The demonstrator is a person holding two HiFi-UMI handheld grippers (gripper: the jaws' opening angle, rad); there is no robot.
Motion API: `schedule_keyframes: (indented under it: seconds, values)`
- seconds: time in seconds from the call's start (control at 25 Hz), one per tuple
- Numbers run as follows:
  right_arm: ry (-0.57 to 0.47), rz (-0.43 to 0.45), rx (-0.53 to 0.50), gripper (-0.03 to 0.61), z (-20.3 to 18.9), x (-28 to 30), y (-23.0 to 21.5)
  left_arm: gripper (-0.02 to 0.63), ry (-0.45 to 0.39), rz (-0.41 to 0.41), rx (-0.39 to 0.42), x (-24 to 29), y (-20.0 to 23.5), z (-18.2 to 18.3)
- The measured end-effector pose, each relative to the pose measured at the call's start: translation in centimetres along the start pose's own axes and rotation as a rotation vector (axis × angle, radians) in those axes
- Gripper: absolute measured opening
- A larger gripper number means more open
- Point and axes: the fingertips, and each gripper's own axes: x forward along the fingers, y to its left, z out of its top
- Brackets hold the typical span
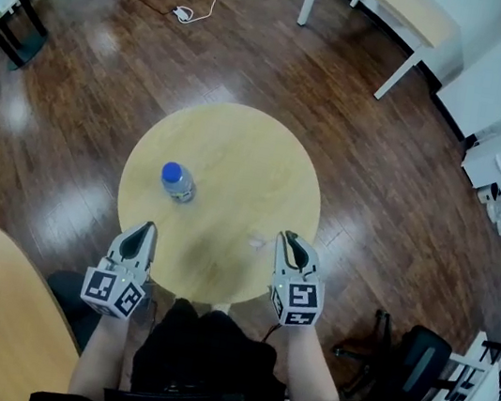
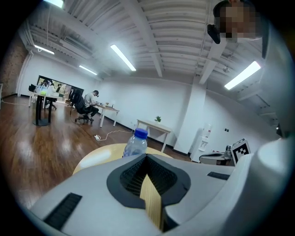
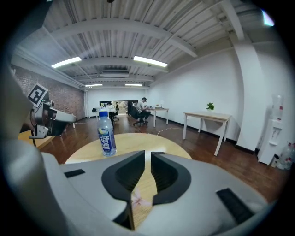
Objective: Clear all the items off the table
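Open-plan office: white desks (image 3: 206, 115), swivel chairs (image 2: 81, 109), ceiling strip lights (image 2: 122, 57), wood floor (image 1: 74, 118).

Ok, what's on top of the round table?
An upright blue-capped bottle and a small pinkish scrap. The left gripper and right gripper cover the near edge of the table.

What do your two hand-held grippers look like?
The left hand-held gripper and the right hand-held gripper are light grey, with pointed jaws and black ribbed pads. Each carries a white cube with black square markers. The person wears dark clothes.
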Motion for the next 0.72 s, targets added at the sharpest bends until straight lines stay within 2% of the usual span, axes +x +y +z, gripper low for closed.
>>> schedule_keyframes:
  seconds: [0.08,0.12,0.32,0.72]
  values:
    - [-0.054,-0.017,0.000,0.044,2.5,-1.4,-0.4,0.000,-0.033,-0.017,0.011,0.0,-0.6,1.8]
    - [-0.080,-0.028,0.001,0.015,3.7,-2.1,-0.7,0.000,-0.052,-0.025,0.017,0.0,-0.9,2.8]
    - [-0.197,-0.079,0.002,0.012,8.8,-4.8,-1.3,0.000,-0.164,-0.050,0.029,-0.4,-1.2,7.2]
    - [-0.328,-0.169,0.036,0.005,12.5,-8.3,-2.6,0.000,-0.269,-0.110,0.110,0.6,-2.8,11.6]
